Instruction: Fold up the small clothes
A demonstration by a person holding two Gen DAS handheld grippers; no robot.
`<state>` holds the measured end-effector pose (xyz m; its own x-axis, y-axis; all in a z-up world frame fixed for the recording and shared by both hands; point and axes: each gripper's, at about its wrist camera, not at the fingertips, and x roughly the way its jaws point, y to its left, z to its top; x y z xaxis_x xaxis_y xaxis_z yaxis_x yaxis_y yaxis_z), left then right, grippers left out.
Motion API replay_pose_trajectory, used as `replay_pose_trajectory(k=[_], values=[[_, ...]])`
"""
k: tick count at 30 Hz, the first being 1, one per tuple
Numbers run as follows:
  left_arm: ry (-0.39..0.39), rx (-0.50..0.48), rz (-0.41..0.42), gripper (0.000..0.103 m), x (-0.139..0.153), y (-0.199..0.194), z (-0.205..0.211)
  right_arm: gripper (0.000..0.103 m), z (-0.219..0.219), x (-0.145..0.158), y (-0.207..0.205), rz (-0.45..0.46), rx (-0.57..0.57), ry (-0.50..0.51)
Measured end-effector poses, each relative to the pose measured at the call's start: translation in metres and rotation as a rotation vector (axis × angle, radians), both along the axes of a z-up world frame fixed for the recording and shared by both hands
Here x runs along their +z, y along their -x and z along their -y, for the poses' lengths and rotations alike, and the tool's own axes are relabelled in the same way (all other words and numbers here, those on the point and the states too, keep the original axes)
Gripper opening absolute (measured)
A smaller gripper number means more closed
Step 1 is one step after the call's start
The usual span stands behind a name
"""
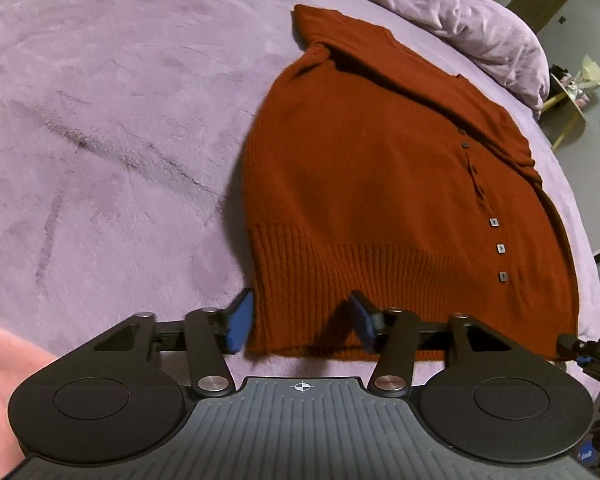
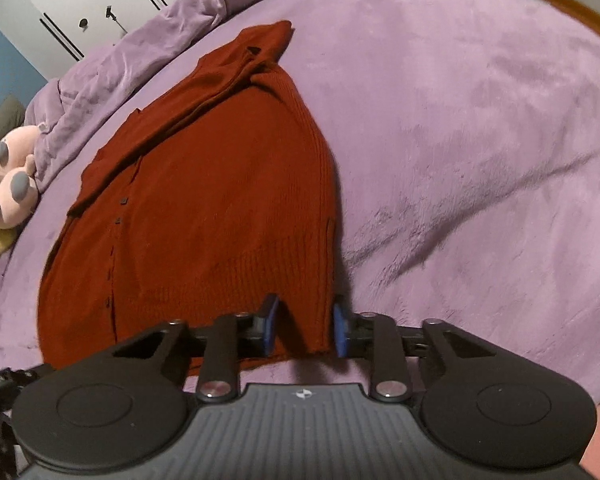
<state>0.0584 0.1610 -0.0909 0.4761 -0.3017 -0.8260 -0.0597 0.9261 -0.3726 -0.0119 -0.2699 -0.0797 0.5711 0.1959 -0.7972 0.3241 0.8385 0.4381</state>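
A bed covered in a plush lilac blanket (image 1: 112,128) fills most of both views, with a rumpled duvet (image 1: 480,20) of the same colour bunched along its far side. Beyond it, the right wrist view shows white wardrobe doors (image 2: 100,4) and a pink stuffed toy (image 2: 12,176) lying at the bed's edge.

A rust-red knitted cardigan (image 1: 380,184) lies flat on the blanket, ribbed hem toward the cameras, with a sleeve folded across its upper part. A row of small square buttons (image 1: 500,248) runs down its front.

The left gripper (image 1: 302,322) sits at one hem corner, its blue-padded jaws spread wide with the corner of the ribbed hem between them; the fabric does not look pinched. The right gripper (image 2: 306,328) is at the opposite hem corner, its jaws also apart, with the knit's side edge hanging between the pads and not clamped.

A small side table (image 1: 568,92) with gold legs stands on the floor past the bed in the left wrist view.
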Motion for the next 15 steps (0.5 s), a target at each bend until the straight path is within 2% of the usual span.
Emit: replay_pose_trajectory(k=[1, 3, 5, 9, 12, 15], values=[[0.014, -0.001, -0.006, 0.049, -0.001, -0.002, -0.002, 0.015, 0.001, -0.001, 0.000, -0.008, -0.002, -0.017], [0.042, -0.013, -0.021, 0.022, -0.003, -0.005, -0.004, 0.010, 0.004, -0.004, -0.002, -0.020, -0.011, -0.045], [0.055, -0.026, -0.035, 0.014, -0.004, -0.007, -0.006, 0.006, 0.009, -0.008, -0.001, -0.031, -0.030, -0.102], [0.153, -0.015, -0.024, 0.009, 0.003, -0.010, -0.014, 0.005, 0.021, -0.012, -0.004, -0.032, -0.073, -0.256], [0.226, 0.002, 0.039, 0.008, 0.023, -0.020, -0.019, 0.005, 0.029, -0.005, -0.011, 0.003, -0.091, -0.369], [0.275, 0.019, 0.121, 0.008, 0.045, -0.039, -0.022, 0.005, 0.034, 0.010, -0.030, 0.074, -0.096, -0.421]])
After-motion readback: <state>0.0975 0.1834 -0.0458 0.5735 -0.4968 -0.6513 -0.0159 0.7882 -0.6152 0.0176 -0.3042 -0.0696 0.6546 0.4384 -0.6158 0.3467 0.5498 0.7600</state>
